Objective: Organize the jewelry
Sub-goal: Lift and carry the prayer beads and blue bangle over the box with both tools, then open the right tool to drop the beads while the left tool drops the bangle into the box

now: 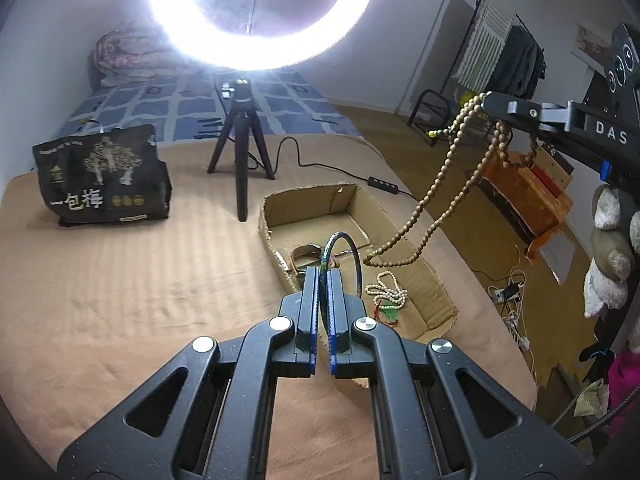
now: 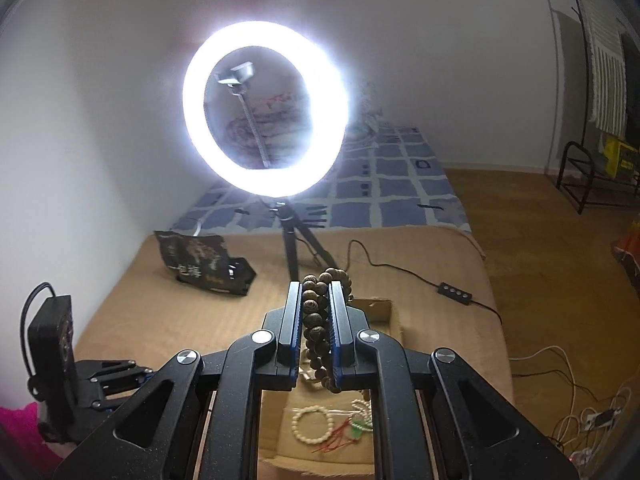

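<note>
My left gripper (image 1: 323,276) is clamped shut on the lower edge of a thin dark bangle (image 1: 343,258), which stands upright above the pads. It hovers over an open cardboard box (image 1: 430,280) that sits on a tan bed cover (image 1: 140,280). My right gripper (image 2: 316,300) is closed on a long strand of brown wooden beads (image 2: 316,320); seen from the left wrist, its loops hang down from the jaws toward the far right side of the box. A pale bead bracelet (image 1: 390,290) and a strap-like band (image 1: 304,254) already lie inside the box.

I judge the bangle rigid, light and smooth, so it may pivot or slip in a narrow pinch; gripping across the rim, as now, suits it. The bead strand is limp and will swing and tangle, so it is best held by a bunched section and lowered slowly.
</note>
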The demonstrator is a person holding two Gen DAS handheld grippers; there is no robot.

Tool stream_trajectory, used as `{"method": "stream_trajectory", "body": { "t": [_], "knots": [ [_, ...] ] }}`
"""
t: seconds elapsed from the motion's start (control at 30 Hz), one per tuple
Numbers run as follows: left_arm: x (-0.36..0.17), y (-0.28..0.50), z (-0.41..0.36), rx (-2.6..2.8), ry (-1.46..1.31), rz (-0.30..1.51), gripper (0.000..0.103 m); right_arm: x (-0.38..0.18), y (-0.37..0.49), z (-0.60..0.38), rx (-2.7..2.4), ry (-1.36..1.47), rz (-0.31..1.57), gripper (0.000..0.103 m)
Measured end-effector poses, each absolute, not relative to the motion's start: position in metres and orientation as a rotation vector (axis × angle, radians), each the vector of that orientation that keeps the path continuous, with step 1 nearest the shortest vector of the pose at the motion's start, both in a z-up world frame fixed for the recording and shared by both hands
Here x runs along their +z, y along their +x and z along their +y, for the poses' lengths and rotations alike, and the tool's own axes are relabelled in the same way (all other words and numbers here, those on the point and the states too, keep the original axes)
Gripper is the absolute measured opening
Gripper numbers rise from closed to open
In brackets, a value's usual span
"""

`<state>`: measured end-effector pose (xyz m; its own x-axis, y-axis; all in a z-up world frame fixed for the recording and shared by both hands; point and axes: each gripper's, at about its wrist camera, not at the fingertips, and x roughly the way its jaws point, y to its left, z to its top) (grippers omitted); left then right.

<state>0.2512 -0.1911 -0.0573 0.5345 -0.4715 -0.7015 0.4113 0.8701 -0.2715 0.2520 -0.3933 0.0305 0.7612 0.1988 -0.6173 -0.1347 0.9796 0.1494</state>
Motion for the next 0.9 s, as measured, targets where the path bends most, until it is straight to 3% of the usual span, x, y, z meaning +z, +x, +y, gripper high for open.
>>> {"method": "stream_trajectory", "body": {
  "t": [0.9],
  "knots": [
    [-0.116, 0.285, -0.23, -0.549, -0.037, 0.962, 0.001, -0.041, 0.299, -0.418, 0.153, 0.146, 0.789, 0.011]
  ]
}}
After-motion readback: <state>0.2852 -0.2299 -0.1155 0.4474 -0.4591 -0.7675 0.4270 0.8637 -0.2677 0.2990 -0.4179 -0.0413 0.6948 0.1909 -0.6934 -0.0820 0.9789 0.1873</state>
